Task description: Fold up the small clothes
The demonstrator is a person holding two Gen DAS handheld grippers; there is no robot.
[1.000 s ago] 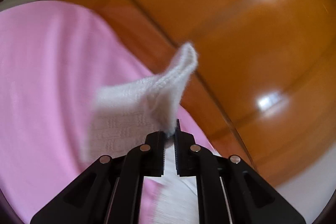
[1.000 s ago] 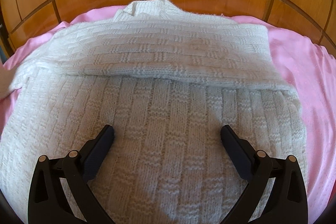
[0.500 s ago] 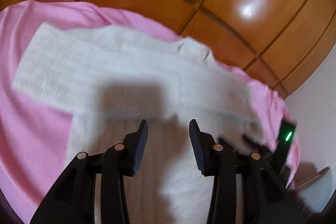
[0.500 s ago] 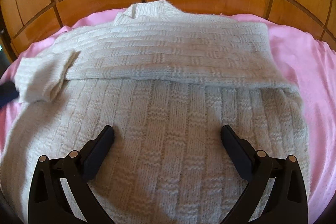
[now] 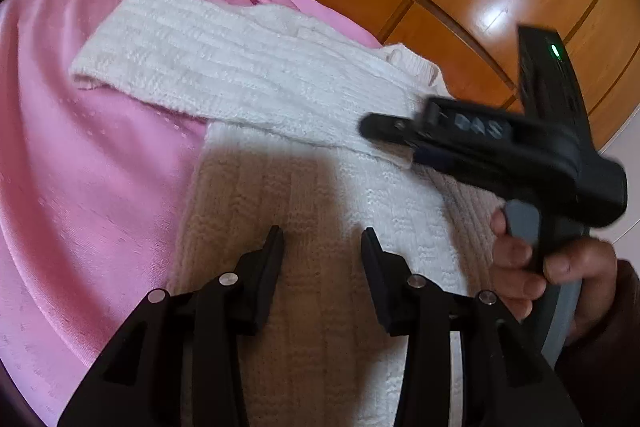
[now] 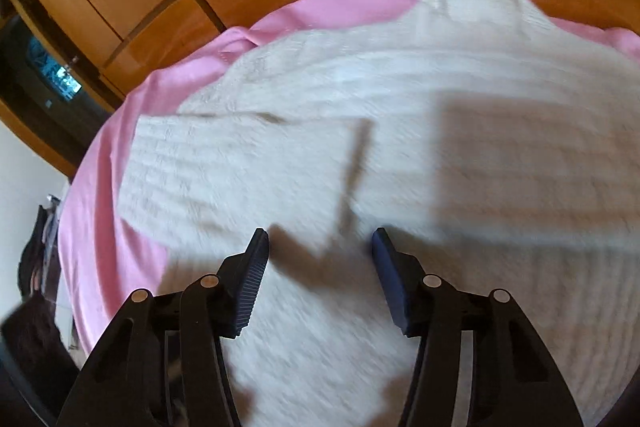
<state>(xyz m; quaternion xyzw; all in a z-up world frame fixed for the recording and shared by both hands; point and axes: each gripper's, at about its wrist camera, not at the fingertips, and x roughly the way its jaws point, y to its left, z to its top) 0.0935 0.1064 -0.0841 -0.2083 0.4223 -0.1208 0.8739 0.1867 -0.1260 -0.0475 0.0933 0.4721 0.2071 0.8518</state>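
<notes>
Sweater (image 5: 256, 95) lies flat on the pink sheet (image 5: 80, 187), under both grippers. Left gripper (image 5: 322, 247) part open, empty; right gripper (image 6: 320, 247) closing, nothing between pads yet. Suggest pinching the sleeve cuff (image 6: 240, 171) just ahead-left of the right gripper, one layer only.

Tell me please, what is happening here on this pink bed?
A person with a handheld gripper in each hand is folding a white knitted sweater on a pink bedsheet. One sleeve already lies across the body. The left gripper hangs open above the knit, holding nothing. The right gripper is closing above the sleeve's cuff, with no fabric pinched yet.
</notes>
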